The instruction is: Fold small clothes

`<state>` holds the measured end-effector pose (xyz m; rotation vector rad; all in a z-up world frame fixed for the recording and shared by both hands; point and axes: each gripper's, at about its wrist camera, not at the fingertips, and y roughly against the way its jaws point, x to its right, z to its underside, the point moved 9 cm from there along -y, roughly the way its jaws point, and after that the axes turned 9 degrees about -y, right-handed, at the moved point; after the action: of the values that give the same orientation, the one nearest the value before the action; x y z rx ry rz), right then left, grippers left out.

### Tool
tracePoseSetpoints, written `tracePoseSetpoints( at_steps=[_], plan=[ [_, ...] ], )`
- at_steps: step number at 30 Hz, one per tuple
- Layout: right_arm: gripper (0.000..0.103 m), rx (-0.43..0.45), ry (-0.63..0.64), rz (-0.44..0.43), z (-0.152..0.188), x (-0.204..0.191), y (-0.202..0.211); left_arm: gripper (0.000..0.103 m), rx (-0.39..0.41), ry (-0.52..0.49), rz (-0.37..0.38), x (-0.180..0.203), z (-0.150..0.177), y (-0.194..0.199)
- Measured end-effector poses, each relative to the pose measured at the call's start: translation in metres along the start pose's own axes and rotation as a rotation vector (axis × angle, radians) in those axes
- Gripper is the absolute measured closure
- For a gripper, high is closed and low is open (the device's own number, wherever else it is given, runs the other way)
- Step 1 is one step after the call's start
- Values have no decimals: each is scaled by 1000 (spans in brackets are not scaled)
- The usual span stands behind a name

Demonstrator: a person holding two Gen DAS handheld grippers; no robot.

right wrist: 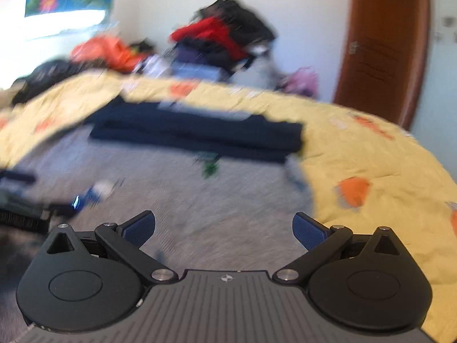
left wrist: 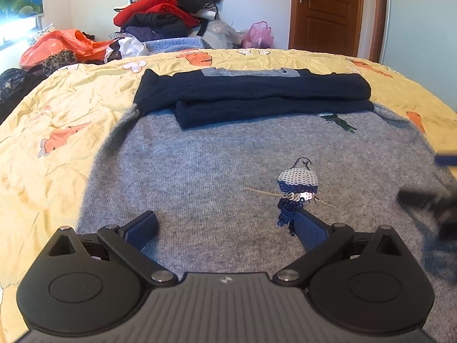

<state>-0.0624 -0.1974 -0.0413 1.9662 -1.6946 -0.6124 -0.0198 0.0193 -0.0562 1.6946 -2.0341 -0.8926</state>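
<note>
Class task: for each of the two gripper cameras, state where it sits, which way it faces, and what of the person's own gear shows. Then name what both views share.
Left wrist: sits on the left gripper, low over the grey sweater, facing the door; its open fingers show, with the blurred right gripper at the right edge.
Right wrist: sits on the right gripper, facing the same way, motion-blurred; its open fingers show, with the left gripper at the left edge.
Shared: grey sweater, folded navy sleeves, yellow bedspread, clothes pile, door.
</note>
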Motion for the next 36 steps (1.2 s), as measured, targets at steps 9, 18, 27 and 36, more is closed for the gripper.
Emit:
tracePoseSetpoints(
  at_steps=[9, 18, 27, 36],
  plan=[
    [0, -77, -83, -33, 26, 9, 15, 0, 1, -1, 3, 0, 0, 0],
    [0, -70, -83, -38, 25, 9, 12, 0, -50, -54, 11, 19, 23, 34],
    [0, -95, -104, -32, 32, 7, 26, 0, -4, -19, 21, 16, 28, 34],
    [0, -69, -81, -31, 39, 2, 29, 0, -12, -12, 0, 15, 29, 36]
  ],
)
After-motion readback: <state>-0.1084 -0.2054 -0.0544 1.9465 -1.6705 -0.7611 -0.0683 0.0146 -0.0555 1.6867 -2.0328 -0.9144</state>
